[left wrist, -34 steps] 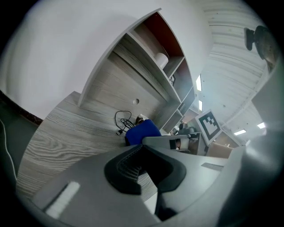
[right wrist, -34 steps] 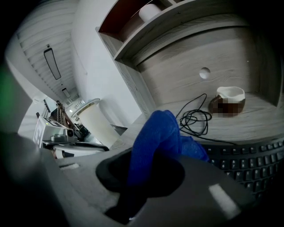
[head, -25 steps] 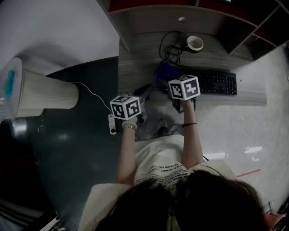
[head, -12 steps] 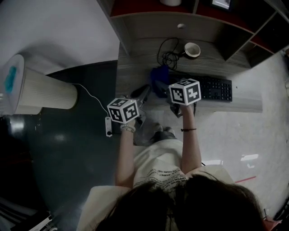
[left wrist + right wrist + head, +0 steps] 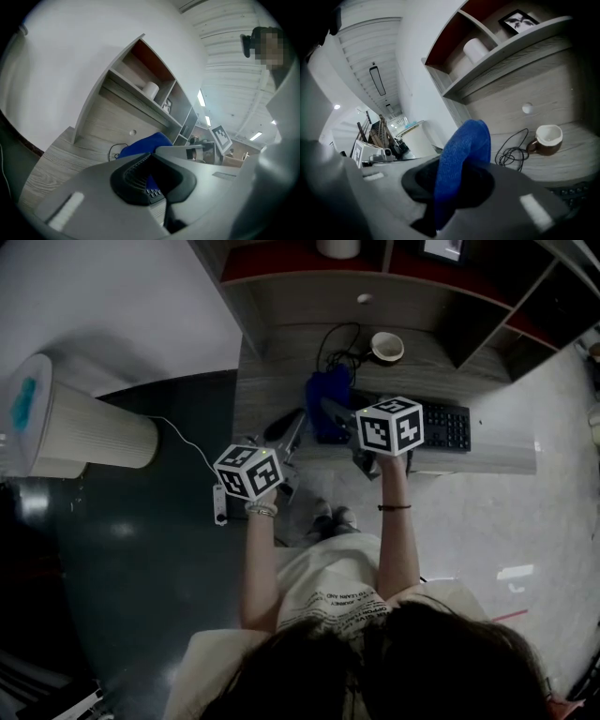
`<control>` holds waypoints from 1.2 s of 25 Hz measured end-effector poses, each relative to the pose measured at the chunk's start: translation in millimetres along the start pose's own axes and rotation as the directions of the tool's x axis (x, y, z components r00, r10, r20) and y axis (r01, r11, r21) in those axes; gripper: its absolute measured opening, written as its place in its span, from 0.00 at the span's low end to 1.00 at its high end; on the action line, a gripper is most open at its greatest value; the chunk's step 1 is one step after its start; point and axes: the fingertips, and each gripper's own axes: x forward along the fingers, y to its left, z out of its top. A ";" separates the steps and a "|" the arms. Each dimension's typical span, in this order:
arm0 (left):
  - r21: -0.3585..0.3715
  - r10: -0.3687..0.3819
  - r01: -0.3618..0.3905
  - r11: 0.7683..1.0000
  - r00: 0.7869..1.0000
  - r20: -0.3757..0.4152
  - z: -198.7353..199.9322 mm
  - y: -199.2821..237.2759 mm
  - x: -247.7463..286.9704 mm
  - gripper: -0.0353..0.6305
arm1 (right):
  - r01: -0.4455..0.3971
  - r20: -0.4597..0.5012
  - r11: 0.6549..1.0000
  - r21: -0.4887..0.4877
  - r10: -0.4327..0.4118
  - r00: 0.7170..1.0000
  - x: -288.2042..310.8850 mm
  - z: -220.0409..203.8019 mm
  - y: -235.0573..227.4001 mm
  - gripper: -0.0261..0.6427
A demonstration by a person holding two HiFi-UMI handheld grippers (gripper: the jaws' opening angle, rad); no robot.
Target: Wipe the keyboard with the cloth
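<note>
Right gripper point(image 5: 451, 187) clamped on blue cloth point(image 5: 464, 150) — raised by keyboard point(image 5: 439, 426) left end, near desk point(image 5: 267, 390) front edge | left gripper point(image 5: 157, 180) jaws together, empty | risk: unbraced keyboard may skid off that edge; cloth may snag cable point(image 5: 339, 345)

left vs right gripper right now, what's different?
Load: the right gripper is clamped on the blue cloth; the left gripper has its jaws close together with nothing between them.
Place: in the head view the right gripper is at the left end of the keyboard; the left gripper sits further left, nearer the desk's front edge.
Shared: both point toward the shelves.
</note>
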 end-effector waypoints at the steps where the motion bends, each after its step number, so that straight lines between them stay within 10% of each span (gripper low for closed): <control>1: 0.005 -0.001 0.001 1.000 1.000 0.008 2.8 -2.7 -0.6 0.06 | -0.004 0.009 1.000 -0.002 0.004 1.000 -3.1 3.6 1.3 0.13; 30: 0.141 -0.057 0.043 0.989 0.994 0.092 61.6 -41.2 -0.1 0.06 | -0.045 0.150 0.988 -0.149 0.068 0.986 -43.6 67.2 30.3 0.13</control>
